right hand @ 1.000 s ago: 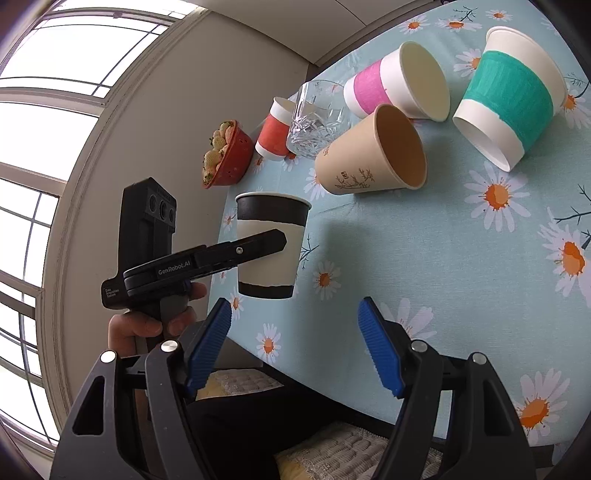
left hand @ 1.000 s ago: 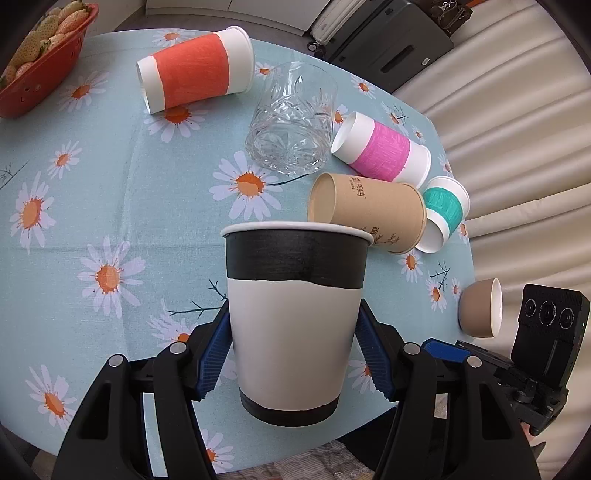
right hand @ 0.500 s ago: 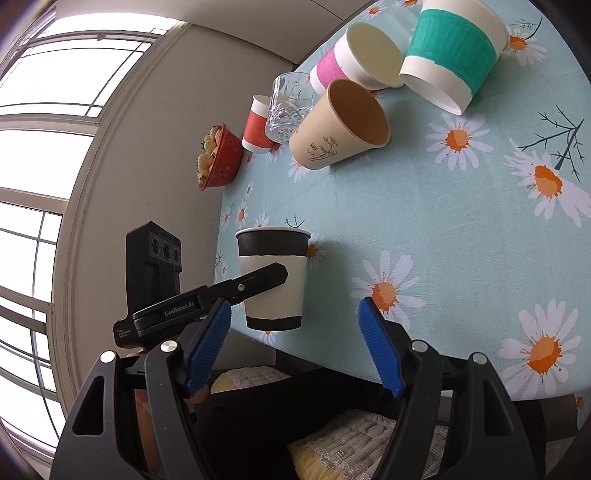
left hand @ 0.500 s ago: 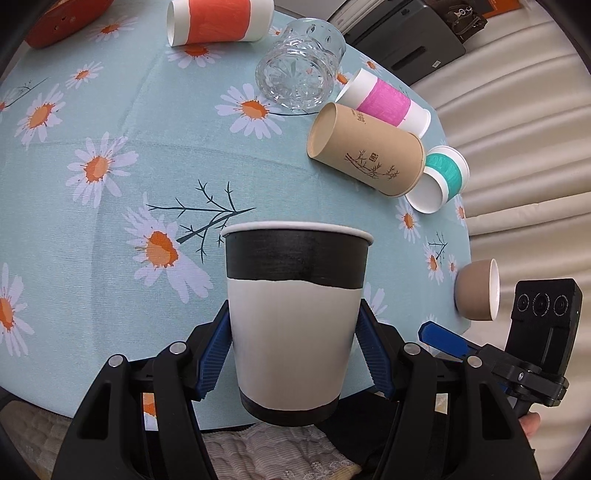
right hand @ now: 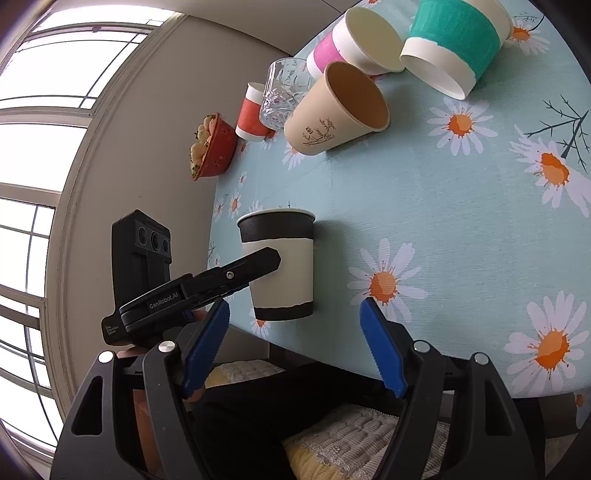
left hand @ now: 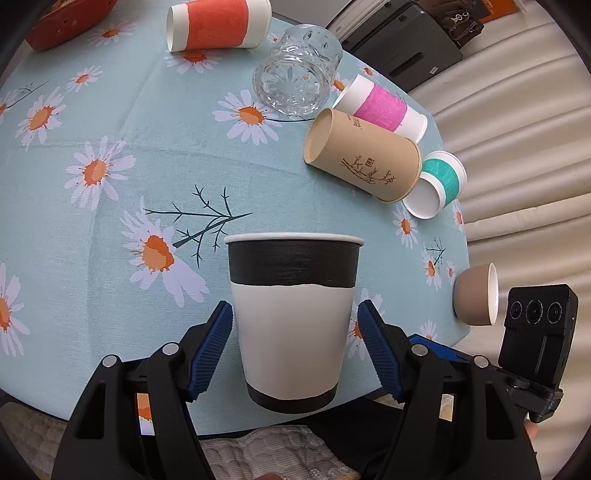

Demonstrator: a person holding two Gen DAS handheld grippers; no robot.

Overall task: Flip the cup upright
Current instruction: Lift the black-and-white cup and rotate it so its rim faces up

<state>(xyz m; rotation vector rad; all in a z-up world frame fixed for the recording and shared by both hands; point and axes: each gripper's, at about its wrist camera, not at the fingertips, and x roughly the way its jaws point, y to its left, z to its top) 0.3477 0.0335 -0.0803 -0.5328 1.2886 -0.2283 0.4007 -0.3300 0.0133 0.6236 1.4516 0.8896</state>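
Note:
A black-and-white paper cup (left hand: 291,317) stands upright on the daisy tablecloth near the table's front edge, mouth up. My left gripper (left hand: 295,350) is open, its blue pads standing just off either side of the cup with small gaps. The same cup (right hand: 282,269) shows in the right wrist view, its base on the cloth. My right gripper (right hand: 293,347) is open and empty, off the table edge to the right of the cup.
Lying on their sides: an orange cup (left hand: 218,24), a glass tumbler (left hand: 299,74), a pink cup (left hand: 384,107), a brown kraft cup (left hand: 364,158), a teal cup (left hand: 439,184) and a small brown cup (left hand: 476,295). A red fruit bowl (right hand: 214,147) stands at the far edge.
The left gripper lowered the upright cup onto the cloth near the front edge and its jaws have opened off the cup. The right gripper stayed open nearby.

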